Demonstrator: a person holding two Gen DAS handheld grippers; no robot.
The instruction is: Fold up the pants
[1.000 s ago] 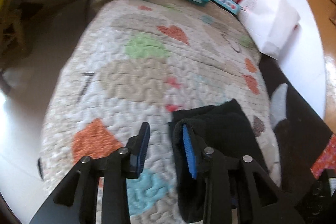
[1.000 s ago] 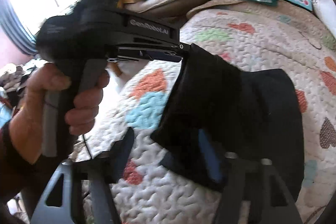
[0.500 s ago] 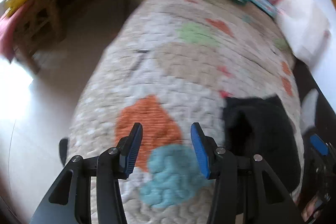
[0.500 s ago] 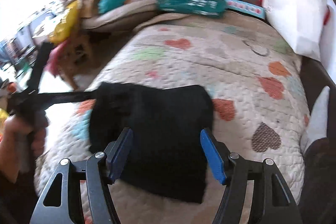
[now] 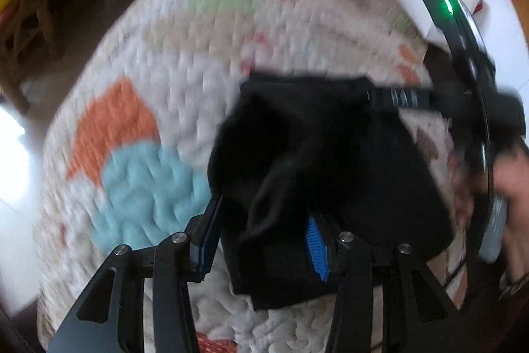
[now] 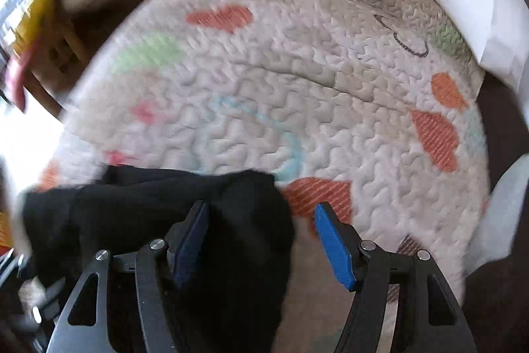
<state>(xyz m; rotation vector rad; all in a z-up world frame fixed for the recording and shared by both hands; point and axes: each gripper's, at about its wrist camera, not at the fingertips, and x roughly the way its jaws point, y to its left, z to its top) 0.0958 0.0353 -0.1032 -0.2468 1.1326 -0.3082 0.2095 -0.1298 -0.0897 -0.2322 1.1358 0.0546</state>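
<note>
The pants (image 5: pixel 317 161) lie bunched on the quilted bed (image 5: pixel 185 62), black cloth between the parted left tongs (image 5: pixel 261 237) and parted right tongs (image 6: pixel 261 240), neither gripping.

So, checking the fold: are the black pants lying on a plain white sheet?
No, the black pants lie on a quilt patterned with coloured hearts.

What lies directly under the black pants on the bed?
The black pants rest on a quilted bedspread with coloured hearts. The part of its pattern beneath the folded fabric is covered, so anything else under there cannot be seen.
</note>
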